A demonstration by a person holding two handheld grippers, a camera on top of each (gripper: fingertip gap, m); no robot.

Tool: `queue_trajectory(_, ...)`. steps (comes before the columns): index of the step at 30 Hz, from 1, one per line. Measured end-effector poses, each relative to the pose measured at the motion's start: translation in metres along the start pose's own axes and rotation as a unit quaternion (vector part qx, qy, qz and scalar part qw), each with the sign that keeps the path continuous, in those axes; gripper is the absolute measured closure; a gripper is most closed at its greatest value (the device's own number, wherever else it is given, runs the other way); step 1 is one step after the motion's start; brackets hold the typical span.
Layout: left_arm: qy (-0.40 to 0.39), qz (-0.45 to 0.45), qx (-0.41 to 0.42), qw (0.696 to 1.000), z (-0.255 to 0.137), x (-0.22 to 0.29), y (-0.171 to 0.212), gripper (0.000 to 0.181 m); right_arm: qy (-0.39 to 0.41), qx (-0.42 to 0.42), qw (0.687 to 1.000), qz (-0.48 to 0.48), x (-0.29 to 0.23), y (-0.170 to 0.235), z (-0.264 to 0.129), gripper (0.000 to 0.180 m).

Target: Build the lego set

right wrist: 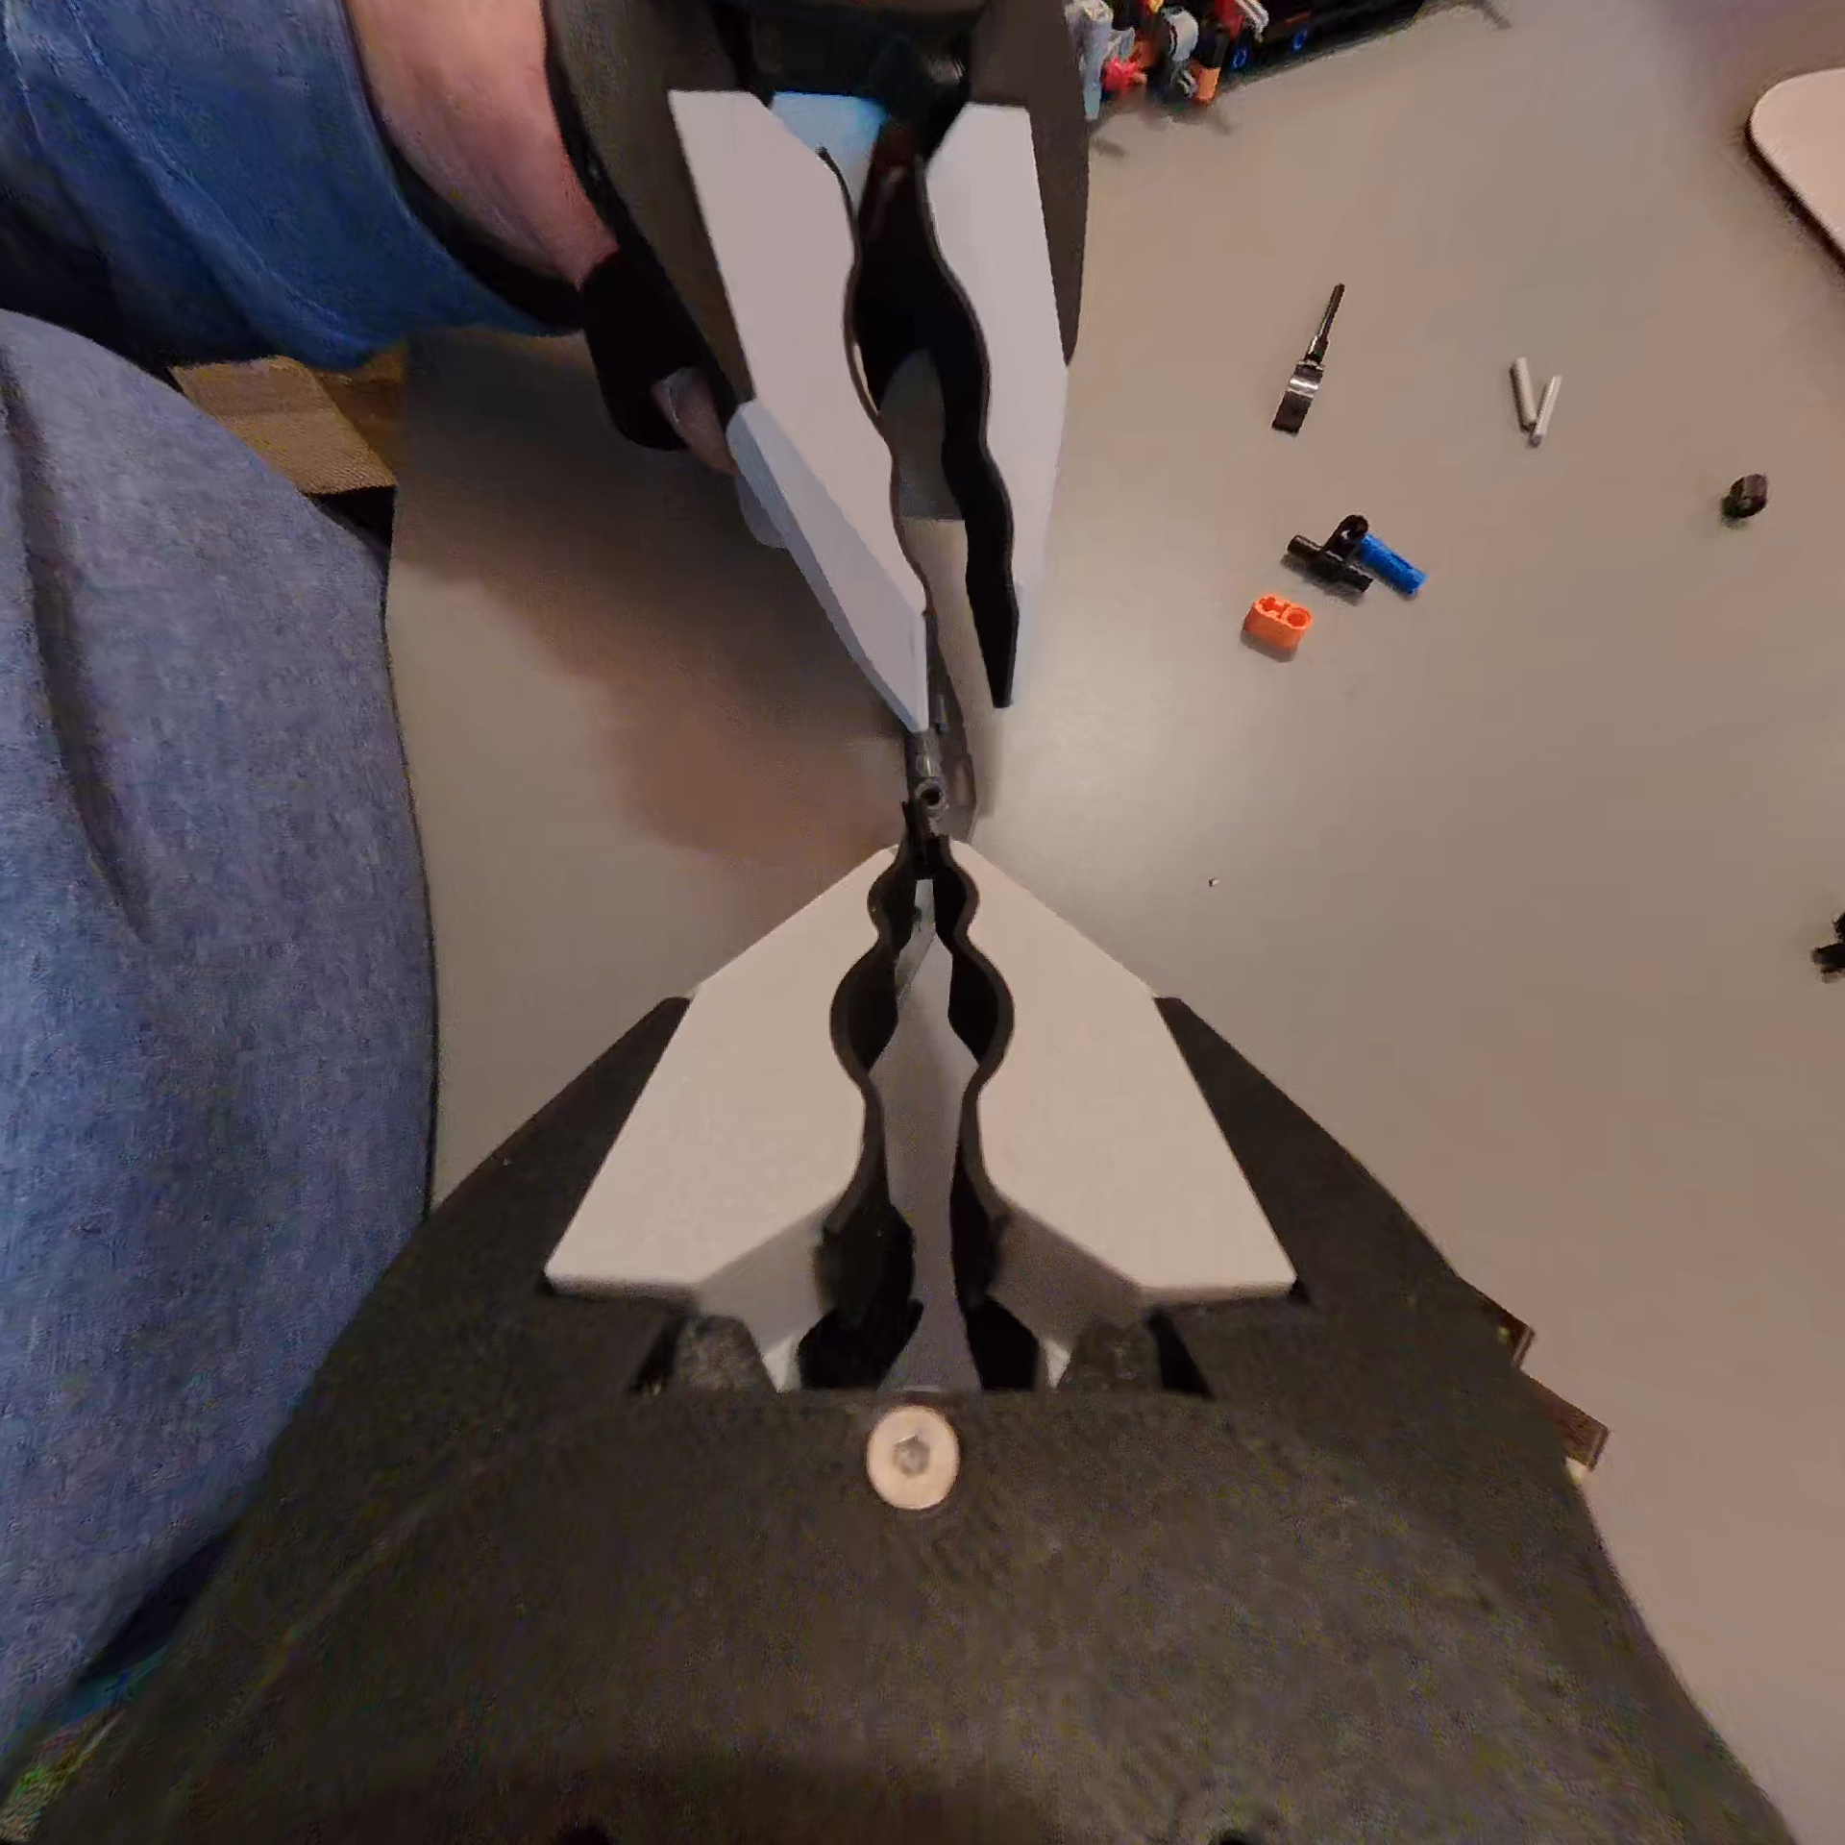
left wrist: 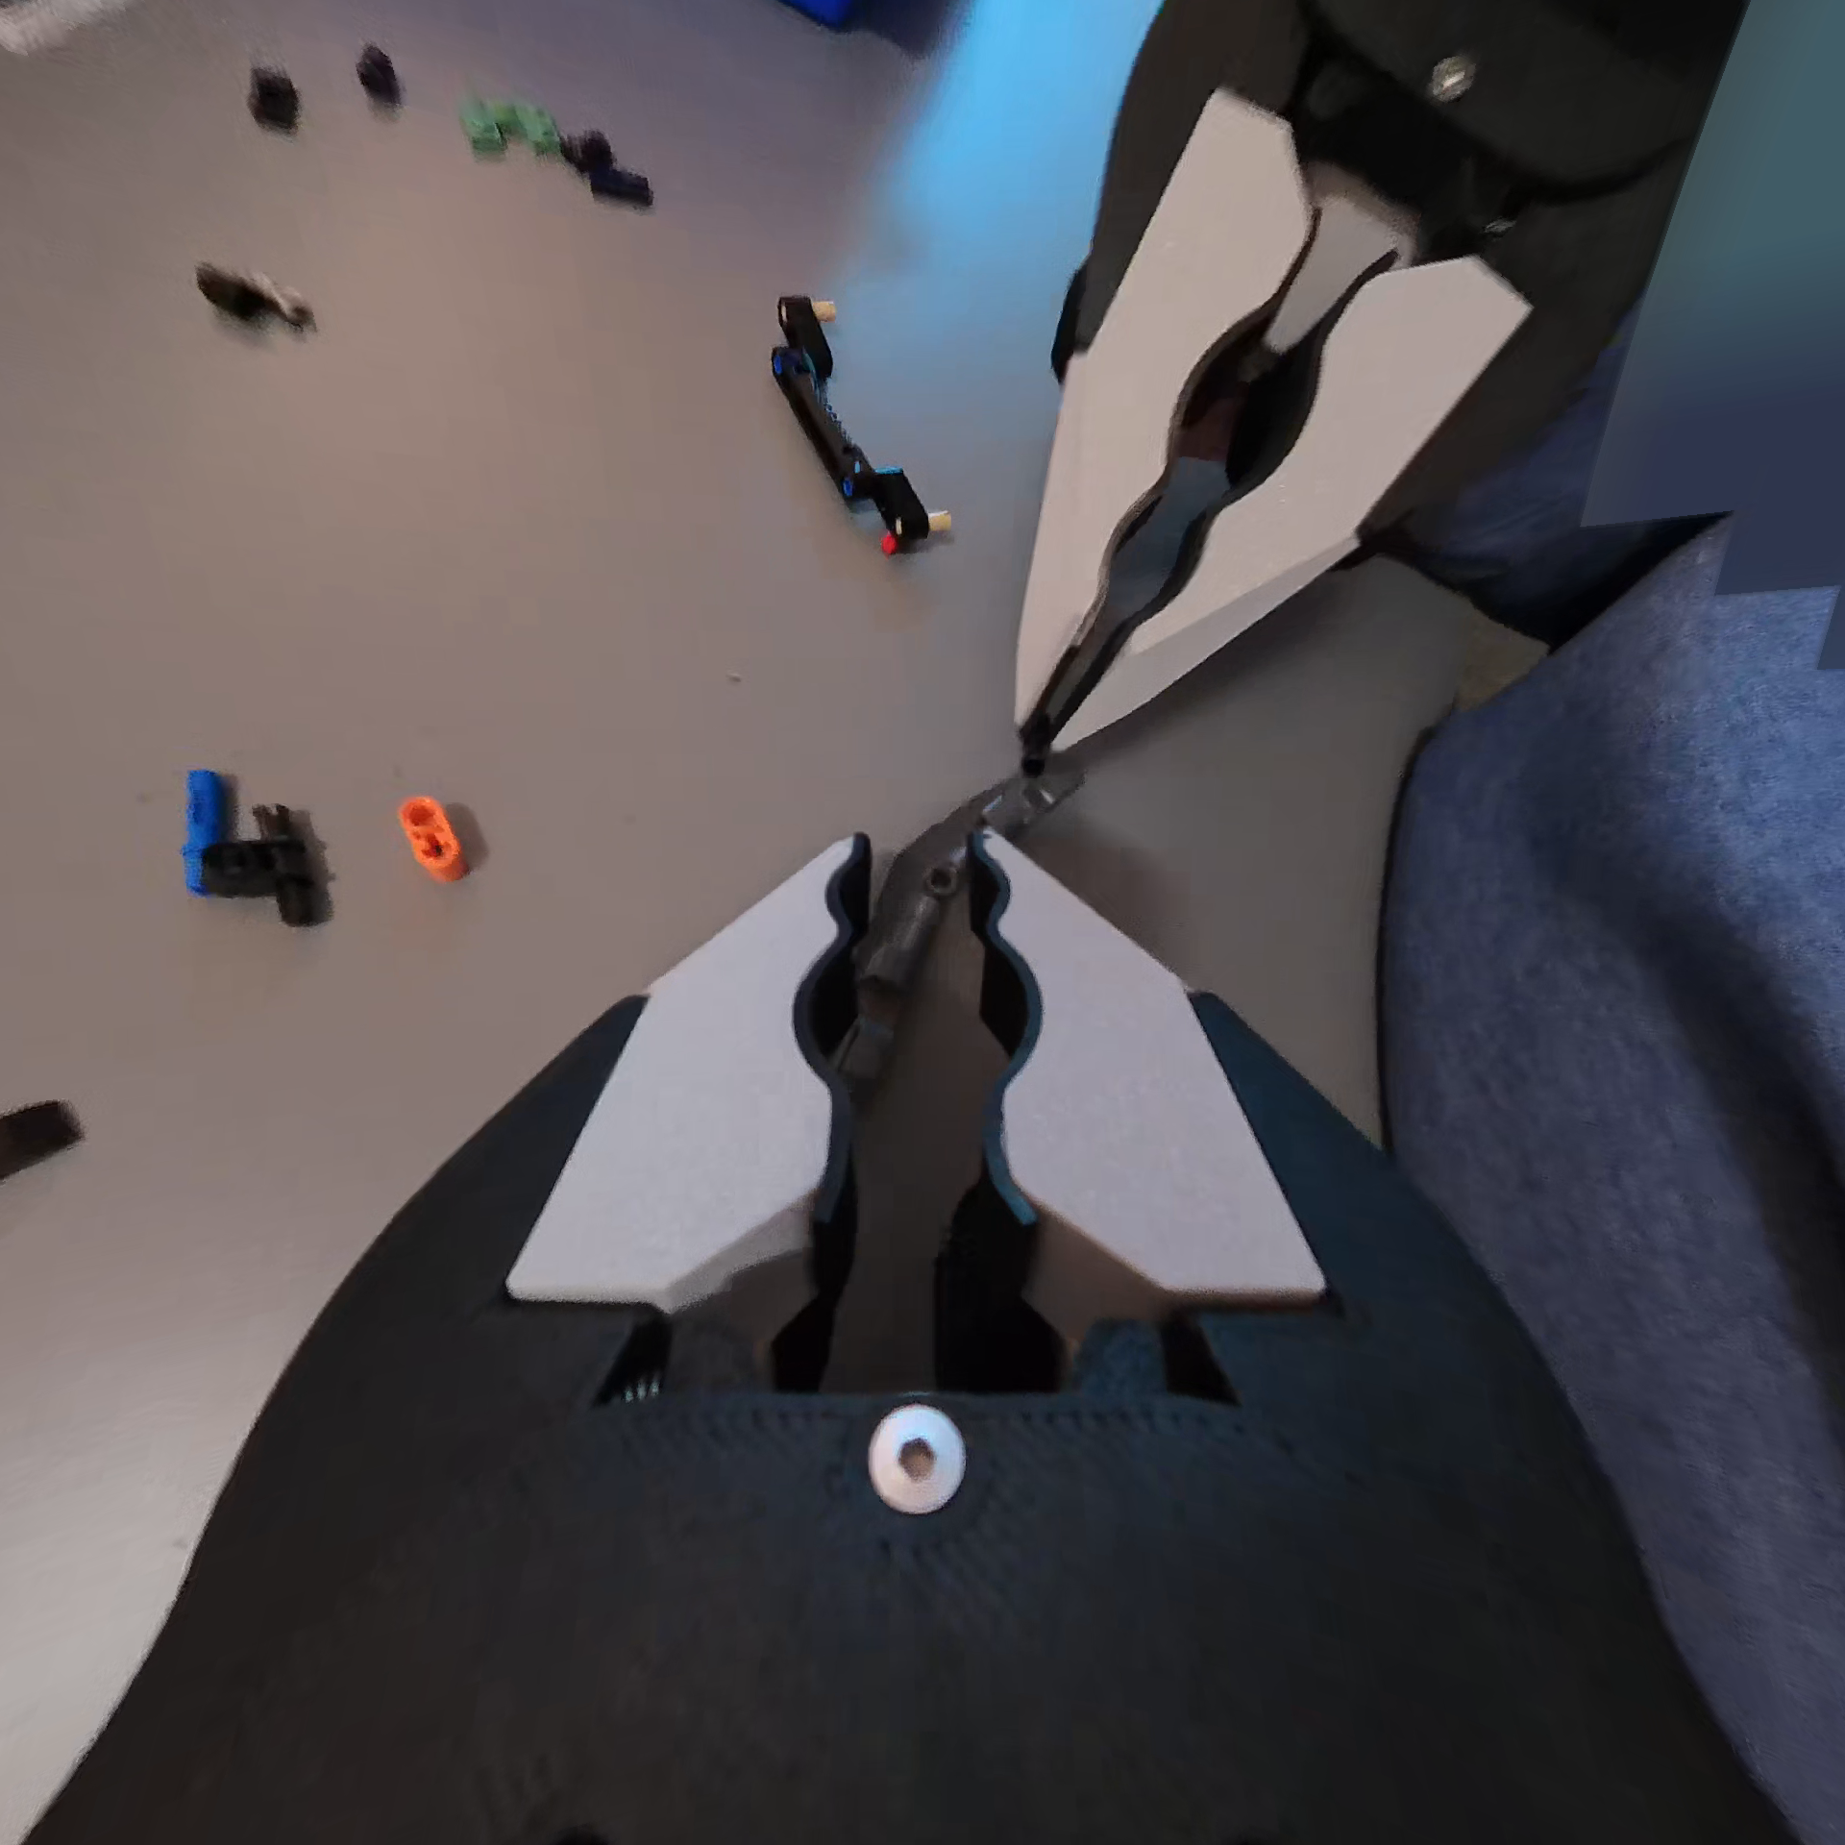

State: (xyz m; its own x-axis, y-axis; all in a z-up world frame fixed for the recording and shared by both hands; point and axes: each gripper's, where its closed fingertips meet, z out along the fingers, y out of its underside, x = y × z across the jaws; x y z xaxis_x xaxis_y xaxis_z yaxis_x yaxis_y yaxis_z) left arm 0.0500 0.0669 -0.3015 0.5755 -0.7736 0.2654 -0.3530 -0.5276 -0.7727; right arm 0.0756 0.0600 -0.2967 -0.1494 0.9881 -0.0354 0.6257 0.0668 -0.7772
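Note:
My left gripper (left wrist: 919, 849) is shut on a dark grey lego part (left wrist: 914, 923) that sticks out past its fingertips. My right gripper (right wrist: 923, 864) is shut on a small black lego piece (right wrist: 921, 849). The two grippers meet tip to tip above the grey table, near its edge. The black piece touches the end of the grey part (right wrist: 928, 789). In the left wrist view the right gripper (left wrist: 1033, 739) comes in from the upper right. In the right wrist view the left gripper (right wrist: 958, 699) comes in from above.
Loose parts lie on the table: an orange piece (left wrist: 434, 839), a blue and black piece (left wrist: 245, 854), a long black assembly with blue pins (left wrist: 849, 429), green pieces (left wrist: 509, 125), two grey axles (right wrist: 1533, 399). A person's blue-clad leg (right wrist: 200, 899) is beside the table edge. My two grippers' fingertips are within a few centimetres of each other.

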Motion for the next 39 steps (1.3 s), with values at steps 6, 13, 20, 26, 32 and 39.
queue_trajectory(6, -0.095, 0.205, 0.008, 0.974, -0.007, 0.019, -0.019, 0.164, -0.032, 0.017, 0.999, 0.04, 0.0, -0.008, -0.002, 0.179)
queue_trajectory(13, -0.181, 0.348, -0.043, 0.919, 0.003, 0.021, -0.016, 0.17, -0.105, 0.047, 0.989, 0.093, -0.007, -0.018, -0.007, 0.178)
queue_trajectory(20, -0.208, 0.376, -0.035, 0.902, 0.004, 0.023, -0.02, 0.178, -0.131, 0.063, 0.982, 0.121, -0.008, -0.02, -0.009, 0.178)
queue_trajectory(26, -0.229, 0.388, -0.03, 0.892, 0.002, 0.023, -0.024, 0.177, -0.153, 0.071, 0.974, 0.149, -0.006, -0.022, -0.012, 0.178)
queue_trajectory(32, -0.247, 0.42, -0.046, 0.872, 0.002, 0.022, -0.022, 0.177, -0.158, 0.06, 0.973, 0.157, -0.006, -0.021, -0.01, 0.178)
queue_trajectory(39, -0.268, 0.437, -0.046, 0.857, 0.0, 0.022, -0.026, 0.172, -0.175, 0.056, 0.967, 0.176, -0.006, -0.022, -0.01, 0.178)
